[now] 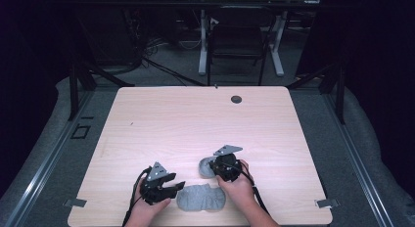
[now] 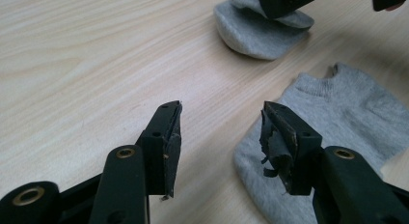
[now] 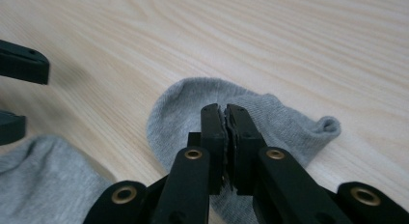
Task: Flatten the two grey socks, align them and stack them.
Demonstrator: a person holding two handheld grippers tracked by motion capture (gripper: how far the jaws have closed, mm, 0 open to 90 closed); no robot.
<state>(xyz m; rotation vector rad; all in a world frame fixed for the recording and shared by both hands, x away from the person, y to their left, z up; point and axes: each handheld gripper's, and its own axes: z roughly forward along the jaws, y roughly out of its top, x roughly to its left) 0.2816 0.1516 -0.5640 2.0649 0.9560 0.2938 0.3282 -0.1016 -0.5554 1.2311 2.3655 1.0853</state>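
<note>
On the wooden table [image 1: 195, 119] there are two grey socks, one sock [image 1: 201, 198] at the near edge and a second sock [image 1: 206, 167] just behind it, and two black grippers beside them.

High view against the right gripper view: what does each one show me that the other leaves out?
The high view takes in the whole pale wooden table and a black chair behind it. The right gripper view gives a close-up of the right gripper, its jaws closed on the small folded grey sock. Both show that sock and the flat grey sock beside it.
</note>
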